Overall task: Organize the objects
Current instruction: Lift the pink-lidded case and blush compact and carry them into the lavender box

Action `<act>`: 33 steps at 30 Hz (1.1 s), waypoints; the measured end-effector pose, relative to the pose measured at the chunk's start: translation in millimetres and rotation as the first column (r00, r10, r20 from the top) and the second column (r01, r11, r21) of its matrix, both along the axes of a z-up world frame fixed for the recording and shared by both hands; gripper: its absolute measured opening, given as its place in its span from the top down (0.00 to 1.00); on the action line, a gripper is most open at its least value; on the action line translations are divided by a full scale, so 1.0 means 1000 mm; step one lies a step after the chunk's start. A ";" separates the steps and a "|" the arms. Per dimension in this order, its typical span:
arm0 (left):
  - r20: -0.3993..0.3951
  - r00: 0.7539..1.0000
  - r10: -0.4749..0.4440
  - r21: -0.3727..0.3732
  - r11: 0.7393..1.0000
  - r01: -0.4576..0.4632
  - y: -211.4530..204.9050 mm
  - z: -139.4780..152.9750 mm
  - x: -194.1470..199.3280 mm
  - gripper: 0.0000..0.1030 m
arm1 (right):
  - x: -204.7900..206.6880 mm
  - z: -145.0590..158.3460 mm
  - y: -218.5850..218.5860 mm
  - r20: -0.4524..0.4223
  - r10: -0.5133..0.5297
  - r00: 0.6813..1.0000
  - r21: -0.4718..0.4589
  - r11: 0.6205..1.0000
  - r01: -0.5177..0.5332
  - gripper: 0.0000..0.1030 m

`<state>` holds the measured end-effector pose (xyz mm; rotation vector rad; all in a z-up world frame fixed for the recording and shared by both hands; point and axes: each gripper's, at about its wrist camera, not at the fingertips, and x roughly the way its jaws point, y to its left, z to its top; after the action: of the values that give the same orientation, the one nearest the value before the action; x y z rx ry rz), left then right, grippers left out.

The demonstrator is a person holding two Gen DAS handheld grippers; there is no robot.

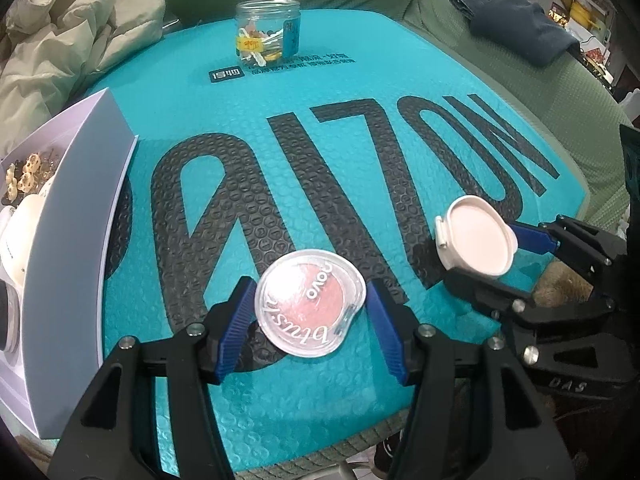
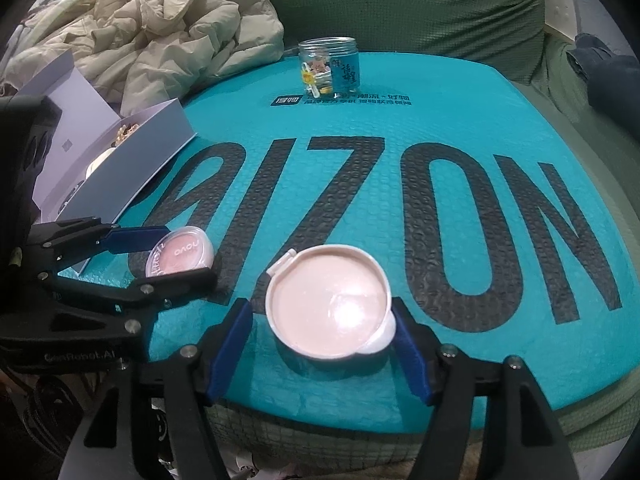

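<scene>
A clear round blush compact [image 1: 310,308] with a pink pan lies flat on the teal bubble mailer [image 1: 360,80]. My left gripper [image 1: 310,320] straddles it, blue pads close on either side and not pressing. From the right wrist view, the same compact [image 2: 182,256] sits between the left gripper [image 2: 180,258] fingers. To its right, a pale pink compact [image 2: 328,308] with a white rim rests on the mailer inside my right gripper [image 2: 322,332]; a gap shows at the left pad. The left wrist view has this compact [image 1: 476,240] and the right gripper [image 1: 492,256] at the right.
A lidless clear jar [image 1: 267,32] of small items stands at the mailer's far edge. An open white box [image 1: 76,200] holding trinkets and a white jar lies at the left. A beige jacket [image 1: 60,40] and a dark cloth [image 1: 508,20] lie on the green sofa [image 1: 520,92].
</scene>
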<state>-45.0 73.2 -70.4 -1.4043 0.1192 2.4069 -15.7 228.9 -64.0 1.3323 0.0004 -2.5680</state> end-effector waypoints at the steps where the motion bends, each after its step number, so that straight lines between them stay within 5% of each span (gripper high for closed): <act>1: 0.000 1.000 -0.004 0.004 1.000 0.004 0.001 0.000 0.000 0.39 | 0.000 0.000 0.001 -0.003 0.000 1.000 -0.002 1.000 0.000 0.32; 11: -0.032 0.999 -0.021 -0.034 0.999 0.020 0.007 -0.002 0.001 0.37 | 0.002 -0.001 0.002 -0.011 -0.004 1.000 -0.012 1.000 0.004 0.33; 13: -0.035 0.999 -0.019 -0.040 0.999 0.017 0.007 -0.002 0.001 0.43 | 0.002 0.000 0.002 -0.015 -0.020 1.000 0.012 1.000 0.021 0.42; 14: -0.036 0.999 -0.015 -0.041 0.999 0.014 0.006 -0.002 0.001 0.49 | 0.002 0.000 0.002 -0.016 -0.026 1.000 0.016 1.000 0.027 0.42; 33: 0.000 0.999 0.032 0.001 0.999 -0.032 -0.016 0.017 0.009 0.49 | 0.009 0.025 -0.004 -0.002 -0.027 1.000 0.016 1.000 0.027 0.42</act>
<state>-36.1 56.9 -53.9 -1.4167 0.0962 2.4321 -6.2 225.3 -39.1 1.3449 0.0036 -2.5969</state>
